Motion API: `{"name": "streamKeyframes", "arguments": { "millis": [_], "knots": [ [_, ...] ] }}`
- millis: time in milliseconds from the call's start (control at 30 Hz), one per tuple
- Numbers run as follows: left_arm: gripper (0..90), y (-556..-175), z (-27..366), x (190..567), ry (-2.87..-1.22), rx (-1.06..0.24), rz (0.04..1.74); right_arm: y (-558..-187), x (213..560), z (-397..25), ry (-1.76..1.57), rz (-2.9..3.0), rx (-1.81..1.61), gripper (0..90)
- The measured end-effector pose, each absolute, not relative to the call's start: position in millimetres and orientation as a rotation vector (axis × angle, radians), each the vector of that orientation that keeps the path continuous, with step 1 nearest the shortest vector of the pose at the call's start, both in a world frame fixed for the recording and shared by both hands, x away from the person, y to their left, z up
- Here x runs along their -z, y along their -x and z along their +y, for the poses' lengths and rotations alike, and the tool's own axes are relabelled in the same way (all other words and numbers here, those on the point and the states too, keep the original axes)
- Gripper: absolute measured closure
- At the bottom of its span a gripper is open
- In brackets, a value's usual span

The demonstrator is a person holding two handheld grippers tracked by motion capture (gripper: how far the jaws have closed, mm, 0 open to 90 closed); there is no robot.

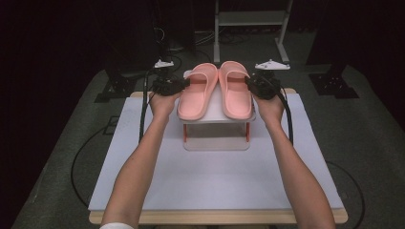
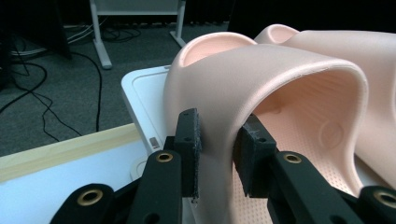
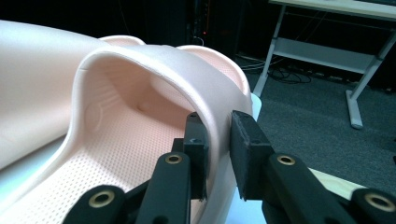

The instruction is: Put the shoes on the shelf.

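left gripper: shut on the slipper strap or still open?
Shut on it: the left gripper has one jaw on each face of the left slipper strap.

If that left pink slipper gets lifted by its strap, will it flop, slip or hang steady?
Probably fairly steady. The left slipper looks like one-piece moulded foam, so likely light. Its strap holds an arch, suggesting springy rather than floppy. Pinched at the strap's outer side by the left gripper, it may tilt, and the smooth surface could slip.

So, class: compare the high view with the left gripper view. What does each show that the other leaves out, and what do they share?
High view alone: both forearms, the right gripper at the right slipper, and the white stand's orange legs.

Left gripper view alone: the dotted footbed, and the jaws standing on either side of the strap.

Both: the left gripper, the left slipper, and the white stand's top.
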State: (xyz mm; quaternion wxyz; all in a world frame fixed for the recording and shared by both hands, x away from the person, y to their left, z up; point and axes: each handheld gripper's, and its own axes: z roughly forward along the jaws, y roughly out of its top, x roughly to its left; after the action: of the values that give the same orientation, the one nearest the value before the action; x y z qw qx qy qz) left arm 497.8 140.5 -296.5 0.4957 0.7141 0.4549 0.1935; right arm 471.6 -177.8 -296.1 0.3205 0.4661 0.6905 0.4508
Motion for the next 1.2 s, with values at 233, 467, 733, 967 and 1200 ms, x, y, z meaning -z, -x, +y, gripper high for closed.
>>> {"name": "streamKeyframes", "arguments": {
  "millis": [233, 467, 733, 967, 1200],
  "knots": [
    [70.6, -498, 136, 298, -1.732, -0.453, 1.09, -473, 296, -173, -1.225, 1.82, -1.184, 75.2],
    [69.5, -498, 133, 298, -1.73, -0.453, 1.08, -474, 296, -171, -1.216, 1.824, -1.182, 74.5],
    [67.8, -497, 132, 300, -1.713, -0.437, 1.071, -475, 297, -171, -1.218, 1.823, -1.189, 74.2],
    [66.3, -497, 133, 303, -1.693, -0.418, 1.066, -476, 297, -172, -1.218, 1.823, -1.197, 73.9],
    [62.9, -498, 130, 303, -1.695, -0.408, 1.055, -477, 296, -172, -1.228, 1.82, -1.194, 73.6]
  ]
}}
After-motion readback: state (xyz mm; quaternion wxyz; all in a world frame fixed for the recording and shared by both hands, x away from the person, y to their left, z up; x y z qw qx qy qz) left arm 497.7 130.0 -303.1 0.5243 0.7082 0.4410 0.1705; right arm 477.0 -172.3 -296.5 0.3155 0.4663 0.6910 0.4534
